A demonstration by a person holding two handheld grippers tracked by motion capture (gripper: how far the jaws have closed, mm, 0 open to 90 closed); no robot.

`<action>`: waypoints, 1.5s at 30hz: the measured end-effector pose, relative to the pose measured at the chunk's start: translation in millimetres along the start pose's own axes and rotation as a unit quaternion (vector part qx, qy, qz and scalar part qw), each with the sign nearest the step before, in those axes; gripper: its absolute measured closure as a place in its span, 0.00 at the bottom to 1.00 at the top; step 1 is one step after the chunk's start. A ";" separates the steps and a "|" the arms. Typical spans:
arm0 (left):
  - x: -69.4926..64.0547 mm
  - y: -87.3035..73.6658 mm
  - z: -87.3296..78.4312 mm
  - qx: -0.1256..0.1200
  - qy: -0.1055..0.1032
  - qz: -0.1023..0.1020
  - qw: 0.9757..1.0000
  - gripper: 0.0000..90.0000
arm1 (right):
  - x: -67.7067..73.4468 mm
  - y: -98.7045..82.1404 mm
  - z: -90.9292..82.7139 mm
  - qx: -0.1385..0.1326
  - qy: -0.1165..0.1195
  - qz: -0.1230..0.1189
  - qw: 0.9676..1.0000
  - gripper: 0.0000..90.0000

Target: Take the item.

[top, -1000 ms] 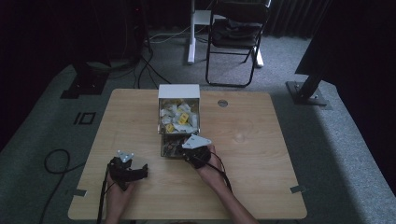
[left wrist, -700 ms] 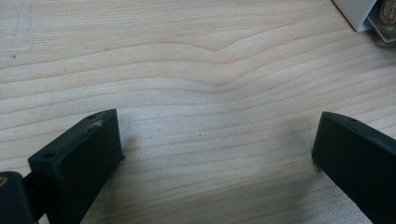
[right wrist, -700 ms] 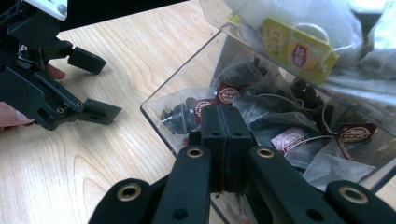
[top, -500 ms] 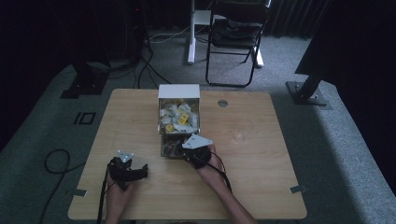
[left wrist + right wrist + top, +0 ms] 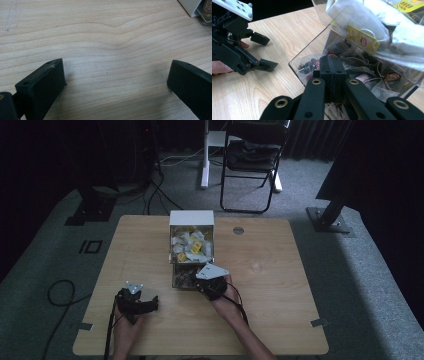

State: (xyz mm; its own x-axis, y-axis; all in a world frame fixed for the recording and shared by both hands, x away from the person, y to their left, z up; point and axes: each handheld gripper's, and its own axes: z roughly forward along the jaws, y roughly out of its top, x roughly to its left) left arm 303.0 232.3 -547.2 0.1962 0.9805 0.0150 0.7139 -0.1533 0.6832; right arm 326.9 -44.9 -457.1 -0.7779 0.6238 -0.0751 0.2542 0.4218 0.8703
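A clear two-tier box point(image 5: 192, 226) with a white back stands mid-table. White and yellow tea bags point(image 5: 189, 246) fill its upper tier, and dark tea bags point(image 5: 372, 80) lie in the open lower tier point(image 5: 181, 279). My right gripper point(image 5: 196, 281) is shut, its tips point(image 5: 332, 62) pushed into the lower tier among the dark bags. Whether a bag or tag is pinched between them I cannot tell. My left gripper point(image 5: 150, 303) rests open on the wood at front left, nothing between its jaws point(image 5: 116, 73). The right gripper view shows the left gripper point(image 5: 265, 52) too.
The wooden table point(image 5: 270, 285) has a round cable hole point(image 5: 238, 230) at the back right. A folding chair point(image 5: 250, 160) and stand bases are on the carpet behind. The white box corner point(image 5: 192, 6) shows at the top right of the left gripper view.
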 end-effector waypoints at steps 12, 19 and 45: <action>0.0 0.0 0.0 0.000 0.000 0.000 1.000 0.02 | -0.2 5.2 -7.1 -0.010 0.001 -0.001 1.000 1.00; 0.0 0.0 0.0 0.000 0.000 0.000 1.000 0.02 | 0.4 5.7 -10.5 -0.011 0.002 -0.002 1.000 1.00; 0.0 0.0 0.0 0.000 0.000 0.000 1.000 0.02 | -5.9 3.4 -24.7 -0.015 -0.013 -0.001 1.000 1.00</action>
State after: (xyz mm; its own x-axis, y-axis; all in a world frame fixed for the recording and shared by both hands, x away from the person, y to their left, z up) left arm 303.0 232.3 -547.1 0.1966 0.9804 0.0155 0.7141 -0.1540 0.6829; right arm 318.1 -63.4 -441.7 -0.7638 0.6392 -0.0893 0.2342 0.4034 0.8846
